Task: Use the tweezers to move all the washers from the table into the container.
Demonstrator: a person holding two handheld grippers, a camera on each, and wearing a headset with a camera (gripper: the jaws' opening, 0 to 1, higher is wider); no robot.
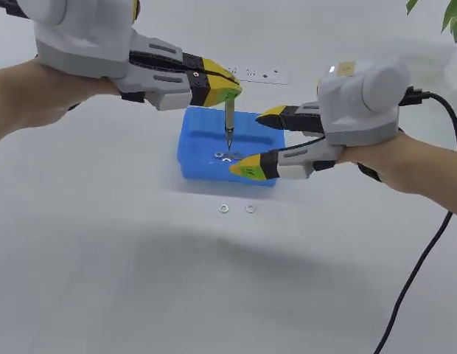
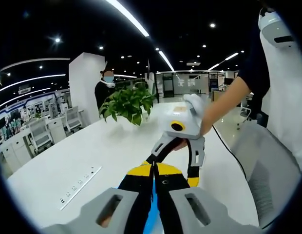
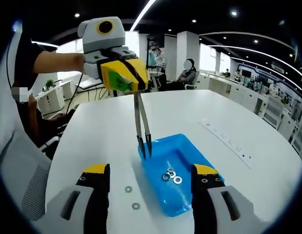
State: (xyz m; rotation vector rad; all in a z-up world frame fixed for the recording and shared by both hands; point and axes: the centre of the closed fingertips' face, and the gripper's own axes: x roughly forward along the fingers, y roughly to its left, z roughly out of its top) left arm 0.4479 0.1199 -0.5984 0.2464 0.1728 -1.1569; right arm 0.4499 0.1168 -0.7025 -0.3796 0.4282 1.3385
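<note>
**Tweezers stood tips-down over the blue container**

The left gripper (image 1: 227,90) was clamped shut on the tweezers (image 1: 229,122). They were slim bare metal, long axis close to upright, tips pointing down into the blue container (image 1: 193,147) — a shallow, plastic-looking tray with rounded corners on the plain white surface (image 1: 103,258). The right gripper (image 1: 256,142) hung at the tray's right end with its jaws wide apart, gripping nothing. The right gripper view split the tweezers into two thin tines, where the head view merged them into one rod. It also showed a little cluster of flat ring washers (image 3: 171,175) in the tray. Two loose washers (image 1: 223,209) lay on the surface just in front of it. The left gripper view caught a leafy plant (image 2: 129,105) and a power strip (image 2: 78,186) further back — couldn't tell if the tips held anything.
</note>
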